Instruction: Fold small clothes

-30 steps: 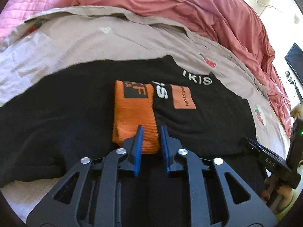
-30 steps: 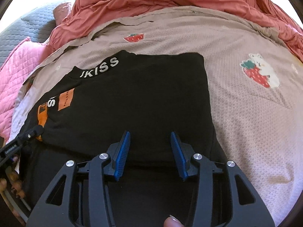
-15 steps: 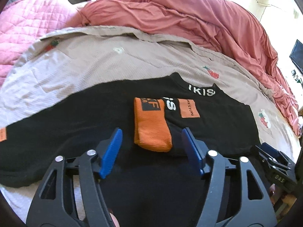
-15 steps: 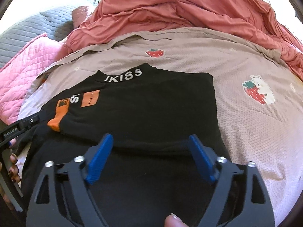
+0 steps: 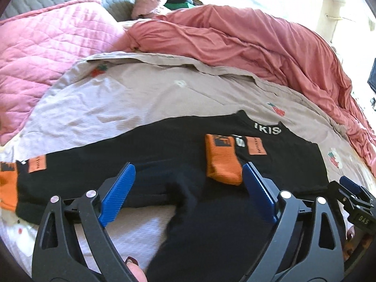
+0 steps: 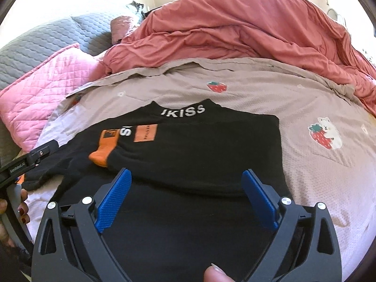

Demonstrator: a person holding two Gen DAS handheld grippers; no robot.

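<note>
Across the left wrist view: bed (image 5: 141, 98) with beige strawberry sheet, red duvet (image 5: 246, 44) upper right, pink quilt (image 5: 44, 47) upper left | one black top (image 5: 176, 145), two orange cuffs | left gripper (image 5: 188, 192) jaws opening, nothing pinched, top beyond them | right wrist view: right gripper (image 6: 186, 199) jaws opening, empty, over top's lower centre.

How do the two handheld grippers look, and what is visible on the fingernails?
Each gripper, left gripper and right gripper, has a black frame with triangular cut-outs, silver round bolts and blue ribbed pads. Seen from the right wrist, the left tool bears white "GenRobot.AI" lettering. Nails beside it wear dark red polish.
</note>
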